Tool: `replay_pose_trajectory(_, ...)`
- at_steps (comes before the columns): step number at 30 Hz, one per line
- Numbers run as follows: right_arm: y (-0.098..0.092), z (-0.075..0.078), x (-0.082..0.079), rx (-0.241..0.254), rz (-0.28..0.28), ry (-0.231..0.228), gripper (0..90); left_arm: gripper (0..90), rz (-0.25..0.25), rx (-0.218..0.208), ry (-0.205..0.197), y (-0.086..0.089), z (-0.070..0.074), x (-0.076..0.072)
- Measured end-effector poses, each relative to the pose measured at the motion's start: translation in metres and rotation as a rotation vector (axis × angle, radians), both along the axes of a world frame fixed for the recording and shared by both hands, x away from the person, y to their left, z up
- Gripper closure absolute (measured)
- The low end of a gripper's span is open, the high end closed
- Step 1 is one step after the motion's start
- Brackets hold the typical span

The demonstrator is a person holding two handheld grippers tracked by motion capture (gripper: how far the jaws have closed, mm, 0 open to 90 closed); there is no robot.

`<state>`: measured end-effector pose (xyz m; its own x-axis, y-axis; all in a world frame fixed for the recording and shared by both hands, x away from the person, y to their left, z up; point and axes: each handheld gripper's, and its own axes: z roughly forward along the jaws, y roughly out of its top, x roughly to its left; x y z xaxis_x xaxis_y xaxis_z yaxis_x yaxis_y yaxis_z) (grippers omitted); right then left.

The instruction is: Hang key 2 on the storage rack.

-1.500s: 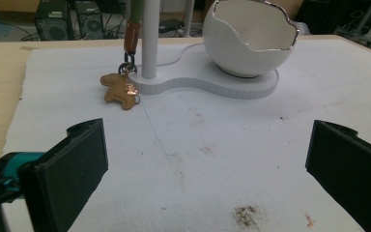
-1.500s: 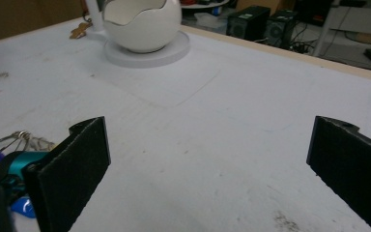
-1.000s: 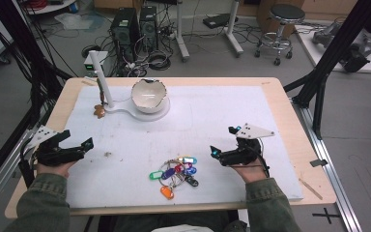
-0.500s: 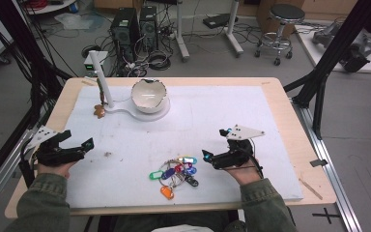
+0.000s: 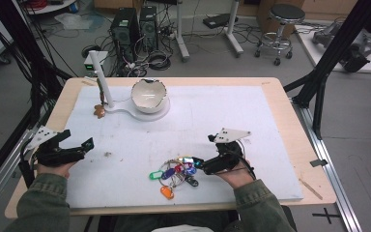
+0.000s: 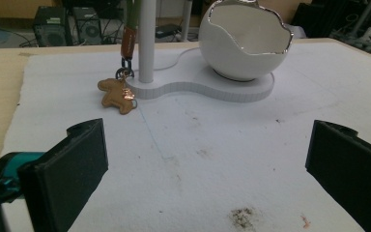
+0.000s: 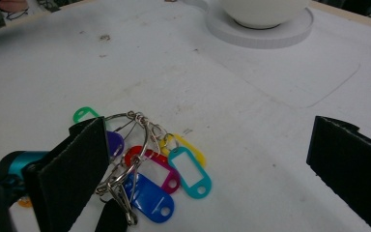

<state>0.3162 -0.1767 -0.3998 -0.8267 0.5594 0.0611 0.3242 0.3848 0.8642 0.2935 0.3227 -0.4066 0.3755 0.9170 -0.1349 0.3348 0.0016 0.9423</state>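
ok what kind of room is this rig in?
Likely a lab or workshop: desktop computer towers and loose cables on the bare floor, a rolling stool, and black frame struts around the table.

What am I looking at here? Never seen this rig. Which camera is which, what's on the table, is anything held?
There is no robot arm. A person sits at the table with a hand-held two-jaw tool in each hand: the left gripper and the right gripper.

The high view looks down from above the person's side of the table. The other two cameras ride on the grippers and look out between their black jaws.

On the white mat lies a bunch of coloured key tags on metal rings. At the far side stands a white stand with a cracked-egg-shaped bowl. A brown figure-shaped charm hangs from the post by a strap.

Nothing is held. Both pairs of jaws are wide open. The right gripper is at the key tags; the left is over bare mat.
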Motion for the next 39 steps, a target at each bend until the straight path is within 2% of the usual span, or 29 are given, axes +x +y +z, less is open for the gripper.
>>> replay_pose_trajectory(6, 0.010, -0.004, -0.001, -0.016, 0.036, 0.021, 0.6, 1.7, 0.000, 0.004, -0.004, -0.001, 0.000, 0.000)
replay_pose_trajectory(13, 0.021, -0.008, -0.002, -0.032, 0.070, 0.078, 0.6, 1.7, 0.001, 0.007, -0.007, 0.000, 0.000, -0.001)
replay_pose_trajectory(18, 0.030, -0.013, 0.000, -0.057, 0.100, 0.150, 0.6, 1.7, 0.000, 0.015, -0.010, -0.001, 0.000, -0.001)
replay_pose_trajectory(26, 0.047, -0.023, 0.002, -0.147, 0.105, 0.253, 0.7, 1.7, -0.005, 0.021, -0.023, -0.001, 0.000, -0.002)
replay_pose_trajectory(28, 0.050, -0.024, 0.003, -0.159, 0.105, 0.271, 5.2, 1.7, -0.006, 0.021, -0.021, -0.002, 0.000, -0.002)
replay_pose_trajectory(32, 0.056, -0.025, 0.003, -0.185, 0.093, 0.312, 7.5, 1.7, -0.005, 0.024, -0.022, -0.002, 0.000, -0.002)
replay_pose_trajectory(36, 0.060, -0.025, 0.003, -0.201, 0.081, 0.331, 8.9, 1.7, -0.003, 0.022, -0.024, -0.001, 0.000, -0.003)
replay_pose_trajectory(37, 0.061, -0.025, 0.003, -0.197, 0.080, 0.343, 10.5, 1.7, -0.003, 0.022, -0.023, -0.001, 0.000, -0.003)
replay_pose_trajectory(38, 0.061, -0.025, 0.003, -0.191, 0.087, 0.354, 16.8, 1.7, -0.002, 0.023, -0.024, -0.001, 0.000, -0.003)
replay_pose_trajectory(39, 0.061, -0.025, 0.004, -0.183, 0.096, 0.368, 19.4, 1.7, -0.001, 0.023, -0.023, -0.001, 0.000, -0.003)
